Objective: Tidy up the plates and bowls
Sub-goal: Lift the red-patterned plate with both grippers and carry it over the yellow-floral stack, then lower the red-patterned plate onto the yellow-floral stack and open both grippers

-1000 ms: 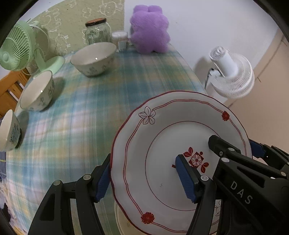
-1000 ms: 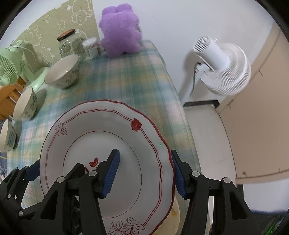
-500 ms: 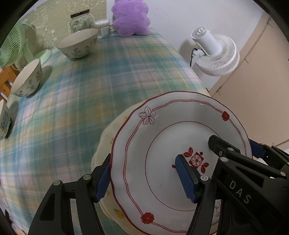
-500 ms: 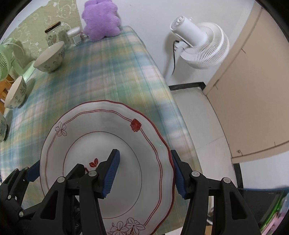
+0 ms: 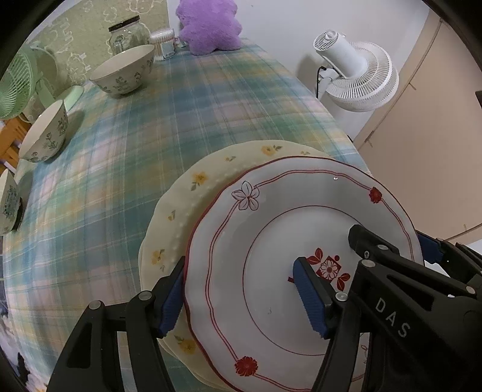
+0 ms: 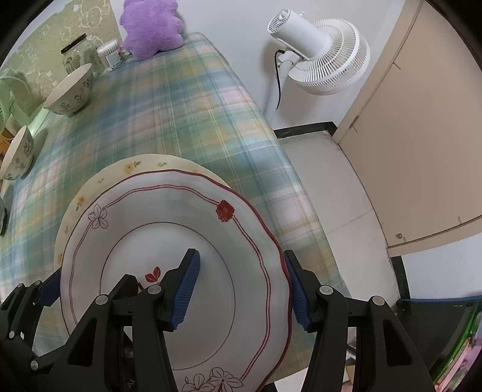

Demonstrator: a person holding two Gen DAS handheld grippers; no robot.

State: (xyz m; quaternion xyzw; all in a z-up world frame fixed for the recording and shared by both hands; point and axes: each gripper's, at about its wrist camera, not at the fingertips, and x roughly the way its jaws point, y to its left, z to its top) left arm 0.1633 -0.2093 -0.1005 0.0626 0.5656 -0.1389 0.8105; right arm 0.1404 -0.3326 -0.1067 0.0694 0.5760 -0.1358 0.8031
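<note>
A white plate with red trim and flowers [image 5: 271, 211] [image 6: 168, 211] hangs tilted between both grippers. My left gripper [image 5: 241, 294] is shut on its left rim, one pad on the plate's face and the other at the rim's outer side. Across from it, the right gripper [image 6: 241, 288] is shut on the right rim the same way. Just under the white plate, a cream plate with yellow flowers [image 5: 186, 193] [image 6: 132, 165] lies on the plaid tablecloth [image 5: 120, 181], partly covered. Three floral bowls [image 5: 123, 75] [image 5: 45, 135] [image 5: 9, 205] stand apart along the table's left side.
A glass jar [image 5: 126, 33], a small clear container [image 5: 164, 43] and a purple plush [image 5: 211, 24] stand at the table's far end, a green fan [image 5: 18, 87] at far left. A white fan [image 6: 319, 51] stands on the floor past the table's right edge [image 6: 289, 169].
Both grippers carried the white plate toward the table's near right corner and lowered it. The cream plate came into view underneath. The bowls now look farther away.
</note>
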